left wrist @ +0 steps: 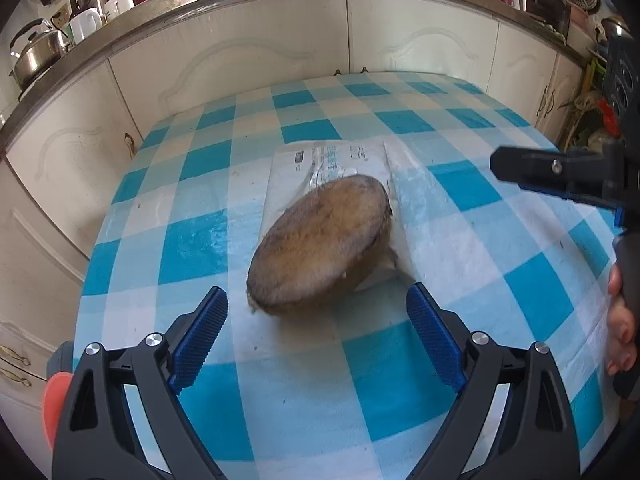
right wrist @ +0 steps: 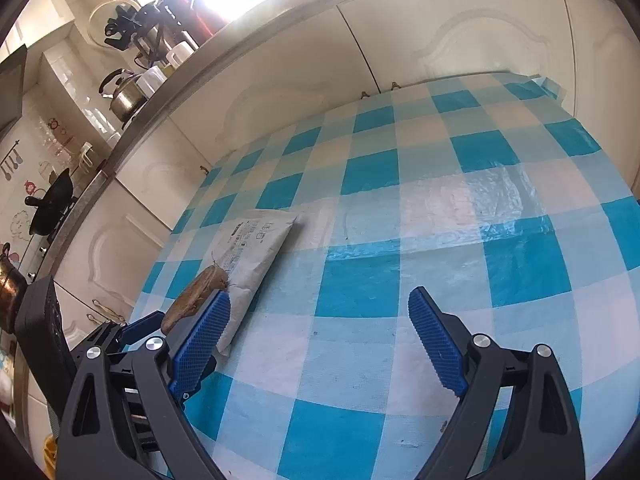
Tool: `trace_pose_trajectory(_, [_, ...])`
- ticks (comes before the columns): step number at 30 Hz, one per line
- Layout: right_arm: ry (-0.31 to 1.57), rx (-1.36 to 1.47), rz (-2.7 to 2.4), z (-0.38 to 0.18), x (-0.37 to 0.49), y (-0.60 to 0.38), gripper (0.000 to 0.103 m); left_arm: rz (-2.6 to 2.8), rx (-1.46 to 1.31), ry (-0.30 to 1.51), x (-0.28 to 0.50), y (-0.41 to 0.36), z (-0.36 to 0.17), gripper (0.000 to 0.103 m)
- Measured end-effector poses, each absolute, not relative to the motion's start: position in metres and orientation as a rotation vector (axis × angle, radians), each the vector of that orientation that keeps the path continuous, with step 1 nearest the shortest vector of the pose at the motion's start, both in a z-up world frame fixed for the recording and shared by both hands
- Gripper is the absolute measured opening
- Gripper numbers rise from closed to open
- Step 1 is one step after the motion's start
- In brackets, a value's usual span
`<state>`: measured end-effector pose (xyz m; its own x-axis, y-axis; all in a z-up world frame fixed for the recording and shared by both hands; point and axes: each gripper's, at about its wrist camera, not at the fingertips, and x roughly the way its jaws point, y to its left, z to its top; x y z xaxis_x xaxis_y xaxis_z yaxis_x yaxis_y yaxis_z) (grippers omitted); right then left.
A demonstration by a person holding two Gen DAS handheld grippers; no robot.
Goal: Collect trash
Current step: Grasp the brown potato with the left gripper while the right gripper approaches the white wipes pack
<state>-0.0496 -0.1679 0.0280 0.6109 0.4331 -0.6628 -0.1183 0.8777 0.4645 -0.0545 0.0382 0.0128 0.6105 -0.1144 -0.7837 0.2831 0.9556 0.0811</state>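
1. Your left gripper (left wrist: 316, 336) sat nearest the left wrist camera, its 2 blue ribbed pads (left wrist: 199, 340) spread wide apart and holding nothing.
2. Just beyond those pads lay the brown shell-like piece of trash (left wrist: 320, 244), an oval, flattish thing tilted up on its near edge. It was close to the pads, but you were not touching it.
3. That piece rested partly on a white printed packet (left wrist: 336, 164), which lay flat on the blue-and-white checked tablecloth (left wrist: 192, 240), toward the far middle of the table.
4. Your right gripper (right wrist: 320, 340) was also spread open and empty over bare cloth, to the right of the packet (right wrist: 256, 248). Seen from its own camera, the brown piece (right wrist: 196, 292) sat at the packet's near left end, partly hidden behind the left pad (right wrist: 202, 344).
5. In the left wrist view, that right gripper (left wrist: 560, 176) came in from the right edge, with your hand (left wrist: 622, 320) on its handle.
6. White cabinet doors (left wrist: 248, 52) stood at the far side of the table, under a counter (left wrist: 180, 0) with a kettle (left wrist: 36, 52) and mugs (left wrist: 86, 22) on it.
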Motion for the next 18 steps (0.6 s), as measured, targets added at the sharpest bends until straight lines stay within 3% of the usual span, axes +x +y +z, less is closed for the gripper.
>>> trace_pose_trajectory(10, [0.887,0.352,0.333,0.028,-0.03,-0.157,0.09,-0.278,0.118,0.929,-0.027,0.037,0.011,0.091])
trace_pose_trajectory(18, [0.904,0.304,0.38,0.03,-0.009,-0.13,0.09,-0.296,0.016,0.903,-0.025,0.054,0.018,0.067])
